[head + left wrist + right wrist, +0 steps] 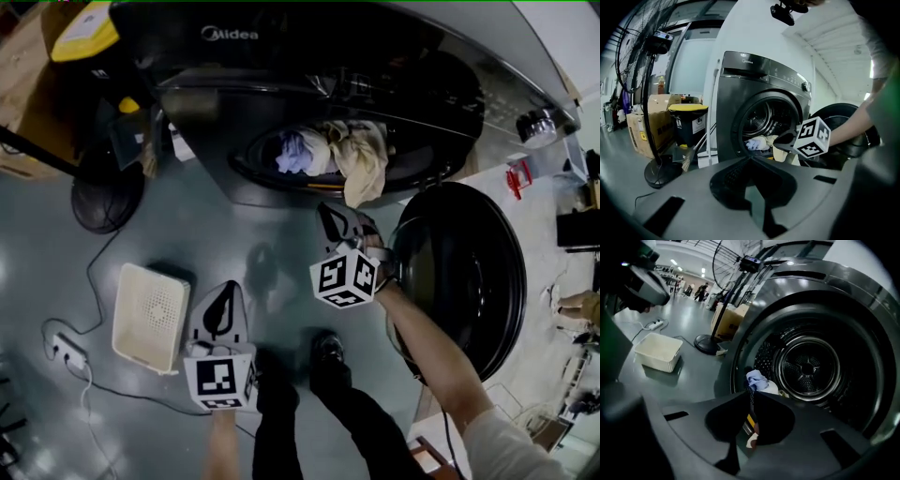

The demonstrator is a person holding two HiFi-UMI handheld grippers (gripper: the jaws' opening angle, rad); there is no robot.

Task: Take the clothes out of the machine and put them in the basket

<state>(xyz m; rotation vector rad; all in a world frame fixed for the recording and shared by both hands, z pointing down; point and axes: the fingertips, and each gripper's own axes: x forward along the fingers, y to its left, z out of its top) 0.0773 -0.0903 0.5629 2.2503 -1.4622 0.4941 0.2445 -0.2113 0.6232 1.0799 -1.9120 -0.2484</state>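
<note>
The dark washing machine [403,56] stands with its round door [469,272] swung open to the right. A pale blue cloth [295,150] and a beige cloth [361,155] lie at the drum's mouth, and the beige one hangs over the rim. My right gripper [325,211] is shut and empty, just below the hanging beige cloth and apart from it. In the right gripper view its tips [751,392] point at the blue cloth [757,379]. My left gripper [227,289] is shut and empty over the floor, right of the cream basket [150,317]. It [750,160] faces the machine.
A standing fan [108,192] with its cable and a power strip [67,352] lie left of the basket. A yellow-lidded bin [86,33] and a cardboard box [644,129] sit beside the machine. The person's legs [328,394] are below the grippers.
</note>
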